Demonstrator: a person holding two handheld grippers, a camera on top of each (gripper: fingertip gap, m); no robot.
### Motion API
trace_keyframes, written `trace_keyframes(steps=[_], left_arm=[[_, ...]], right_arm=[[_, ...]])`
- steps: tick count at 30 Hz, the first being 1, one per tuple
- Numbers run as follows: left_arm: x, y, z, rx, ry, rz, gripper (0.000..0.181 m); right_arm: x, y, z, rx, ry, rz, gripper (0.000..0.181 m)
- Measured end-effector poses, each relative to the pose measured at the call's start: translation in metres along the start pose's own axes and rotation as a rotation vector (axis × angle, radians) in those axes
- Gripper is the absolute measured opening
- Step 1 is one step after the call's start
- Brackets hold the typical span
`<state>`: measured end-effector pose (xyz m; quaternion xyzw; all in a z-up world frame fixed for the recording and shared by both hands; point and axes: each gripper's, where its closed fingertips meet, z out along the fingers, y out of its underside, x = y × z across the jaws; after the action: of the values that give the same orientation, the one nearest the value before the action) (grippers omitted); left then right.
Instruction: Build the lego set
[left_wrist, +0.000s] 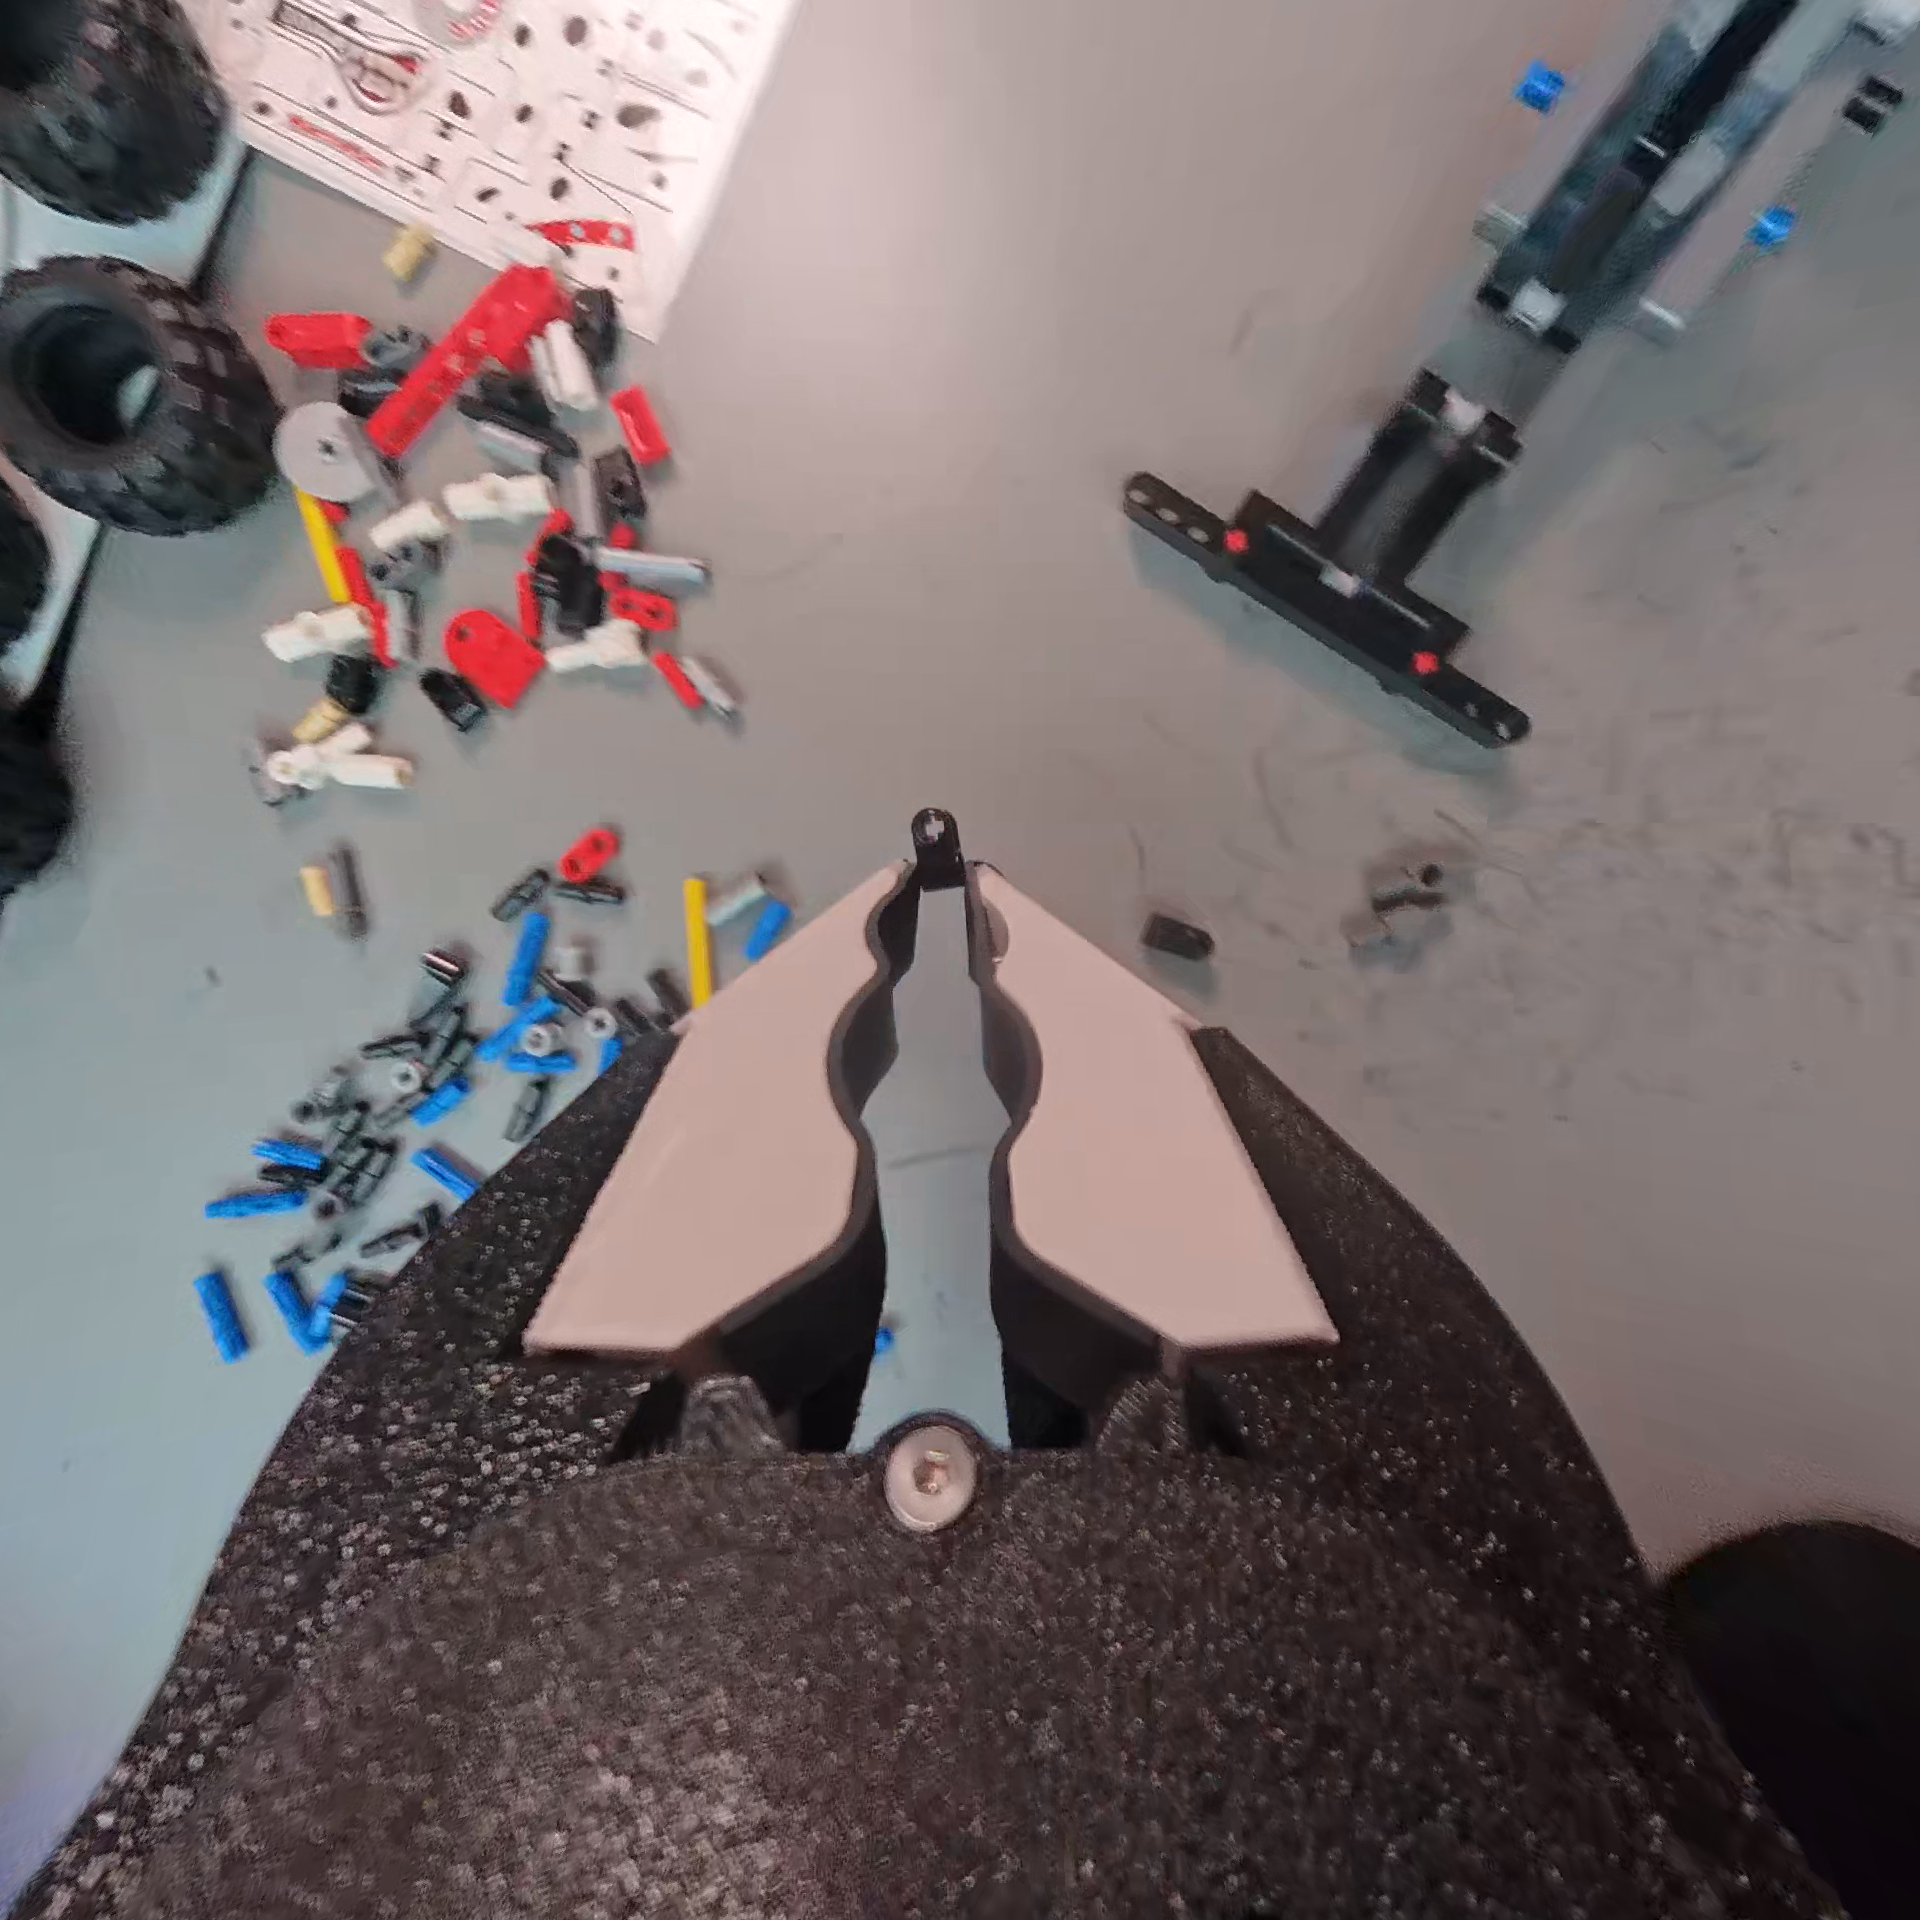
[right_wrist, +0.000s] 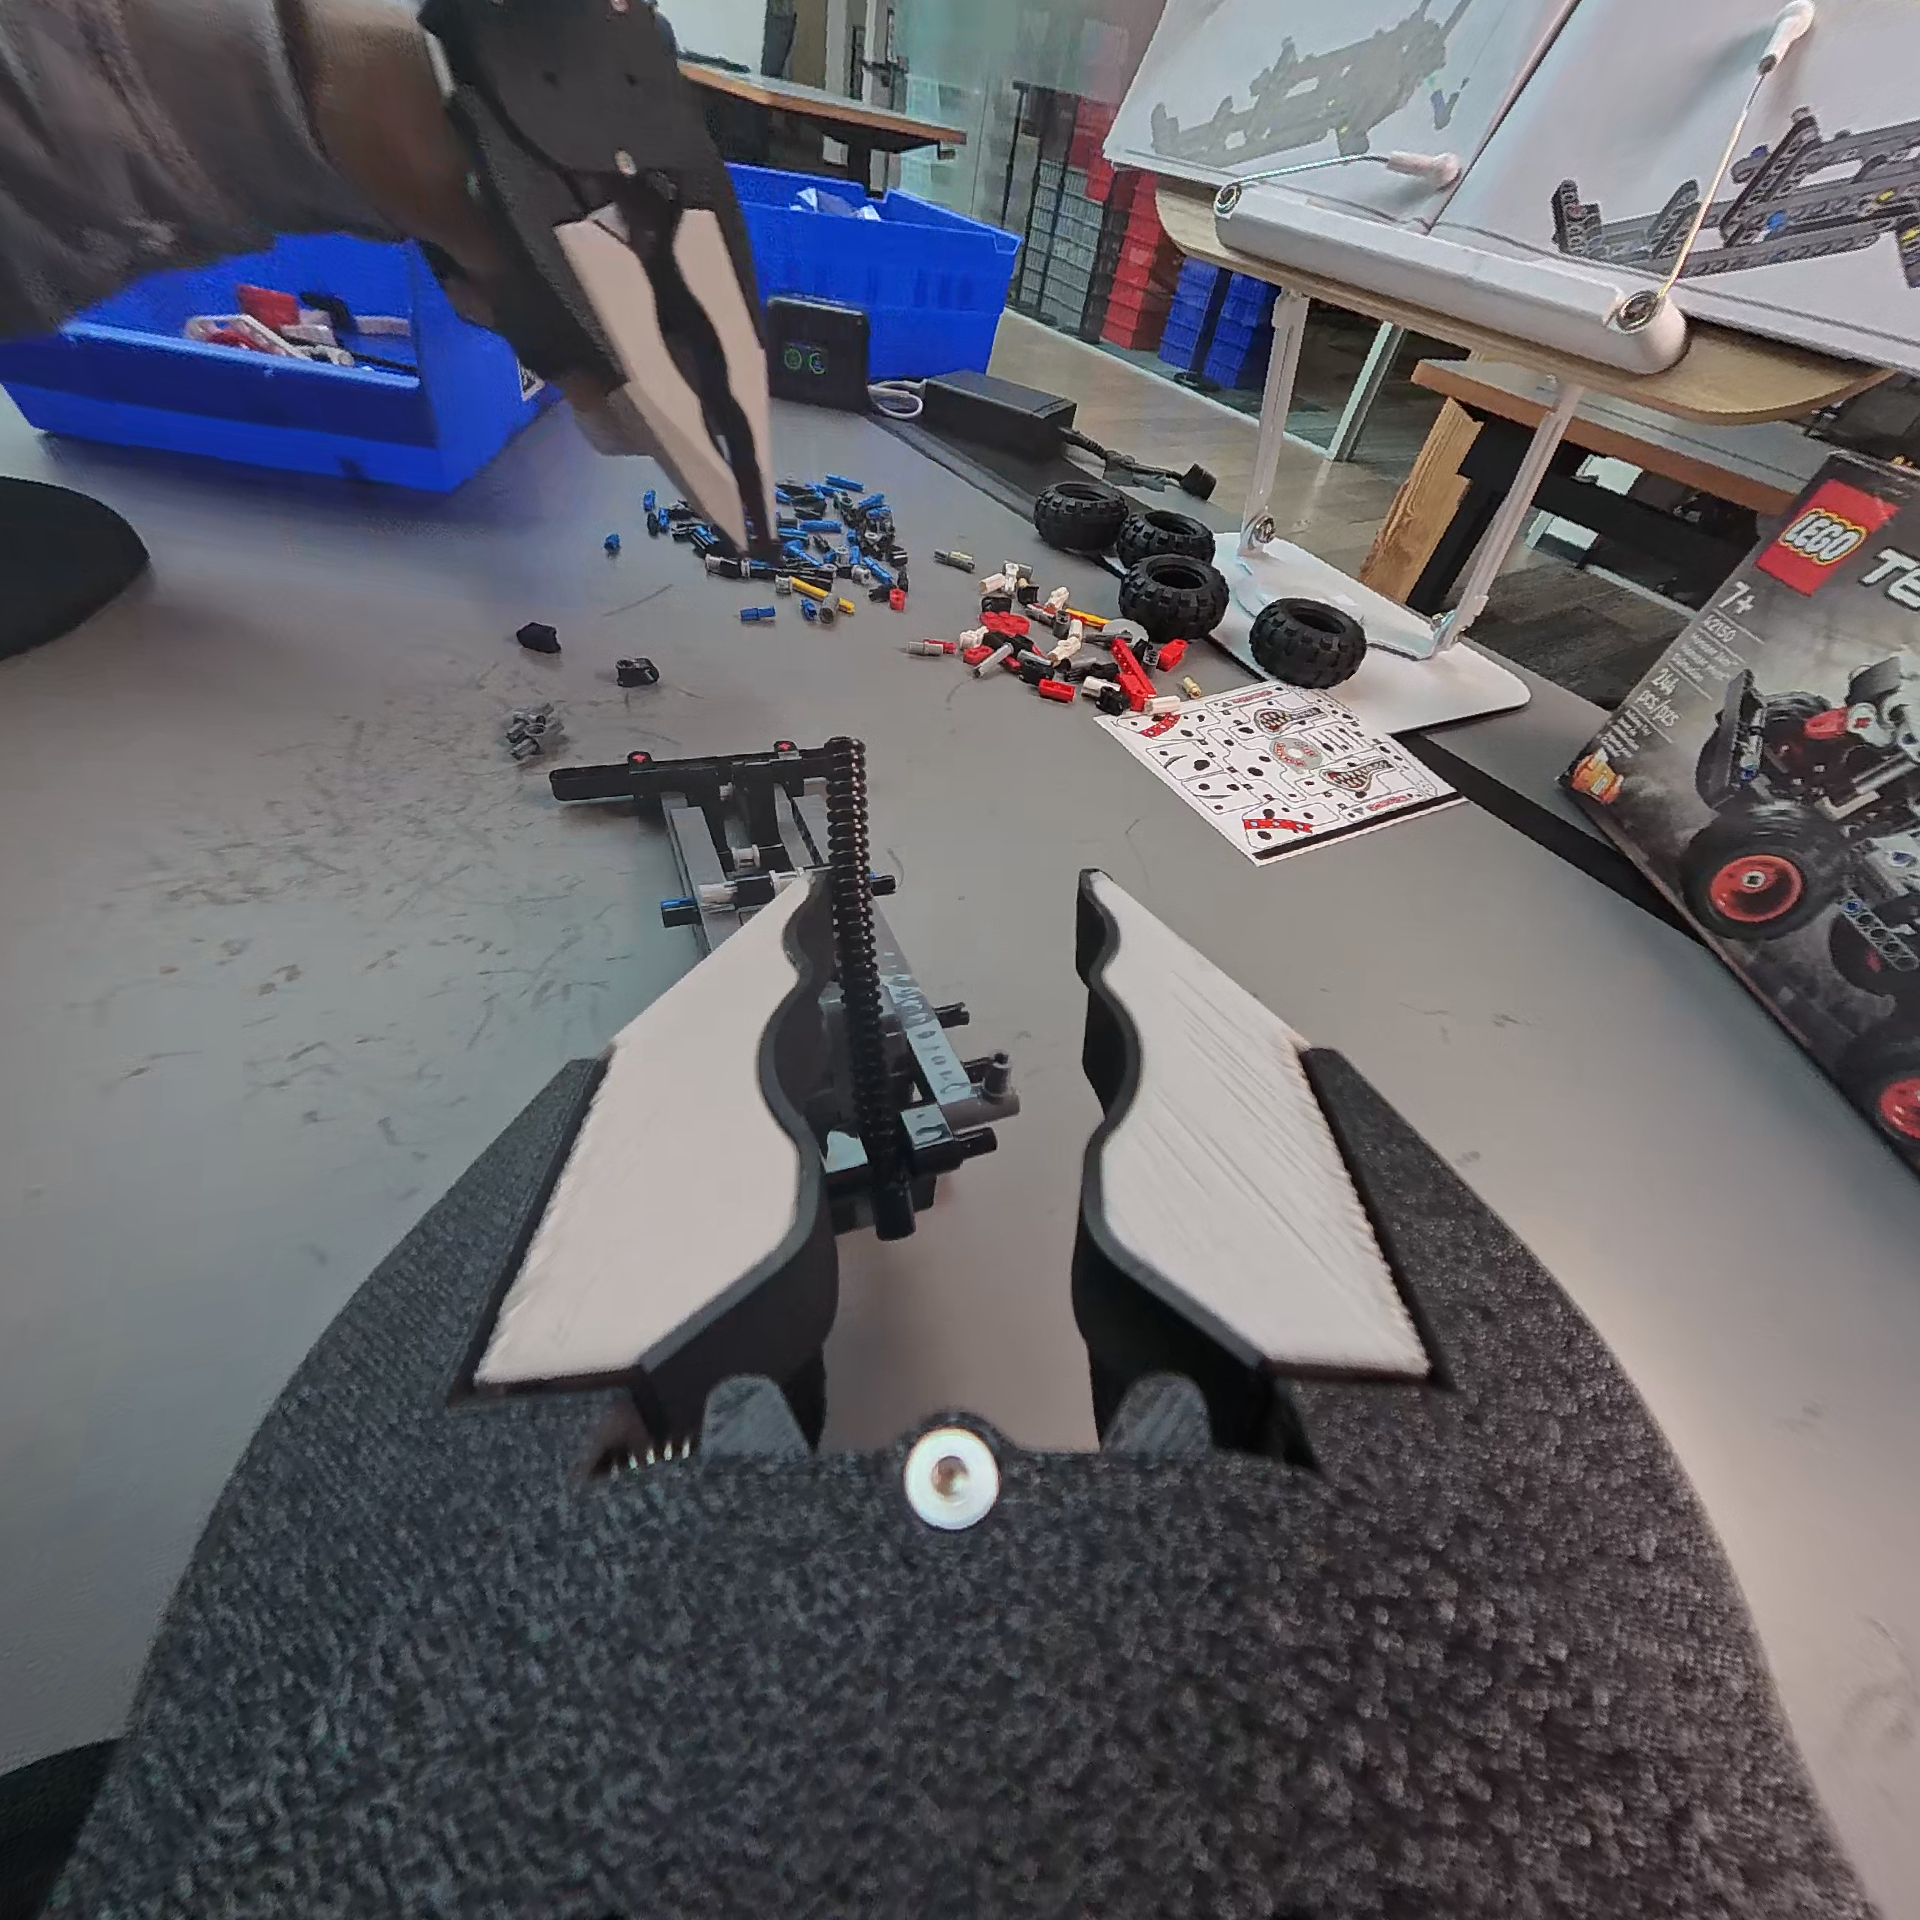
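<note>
Frame edge crops the box (right_wrist: 1787, 790); tyres (left_wrist: 94, 395) look blurred.

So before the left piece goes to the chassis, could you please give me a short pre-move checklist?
1. Left hand-held gripper shut on small black connector: ok.
2. Connector gripped at the very tips, hold secure: cannot tell.
3. Right hand-held gripper open, not steadying the chassis: not ok.
4. Chassis lying flat on the table: ok.
5. Table between left hand-held gripper and chassis: two loose pieces lie there: not ok.
6. Instruction booklet open on its stand: ok.
</note>
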<state>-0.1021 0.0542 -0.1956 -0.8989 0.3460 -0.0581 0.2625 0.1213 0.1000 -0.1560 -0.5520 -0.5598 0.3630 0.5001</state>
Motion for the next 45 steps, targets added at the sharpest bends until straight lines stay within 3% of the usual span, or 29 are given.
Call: trace_keyframes(steps=[4, 8, 14, 21, 25, 29, 33, 40, 43, 45], left_arm=[[0.057, 0.038, -0.010, -0.055, 0.075, -0.002, 0.010], [0.084, 0.060, -0.007, -0.047, 0.077, -0.027, 0.010], [0.090, 0.063, 0.000, 0.012, 0.032, -0.044, 0.015], [0.072, 0.064, -0.039, 0.159, -0.082, -0.181, 0.032], [0.086, 0.074, -0.023, 0.172, -0.041, -0.248, 0.047], [0.088, 0.066, -0.004, 0.182, -0.039, -0.274, 0.048], [0.089, 0.058, 0.006, 0.172, -0.062, -0.221, 0.017], [0.095, 0.031, 0.008, 0.235, -0.056, -0.126, 0.026], [0.075, 0.004, -0.007, 0.319, -0.054, -0.147, 0.034], [0.042, -0.018, -0.015, 0.373, -0.109, -0.172, 0.034]], right_arm=[[-0.003, 0.000, 0.001, -0.005, -0.002, -0.007, 0.045], [-0.003, 0.001, 0.003, -0.018, 0.006, -0.019, 0.045], [0.001, 0.003, 0.002, -0.029, 0.031, -0.018, 0.045], [0.003, 0.005, 0.003, -0.039, 0.035, -0.012, 0.045], [0.002, 0.005, 0.004, -0.039, 0.031, -0.015, 0.045], [0.001, 0.005, 0.004, -0.038, 0.030, -0.020, 0.044], [-0.001, 0.005, 0.003, -0.044, 0.025, -0.034, 0.043], [-0.006, 0.006, 0.006, -0.049, 0.003, -0.045, 0.043], [-0.008, 0.005, 0.006, -0.048, -0.004, -0.049, 0.043], [-0.008, 0.005, 0.006, -0.048, -0.007, -0.048, 0.043]])
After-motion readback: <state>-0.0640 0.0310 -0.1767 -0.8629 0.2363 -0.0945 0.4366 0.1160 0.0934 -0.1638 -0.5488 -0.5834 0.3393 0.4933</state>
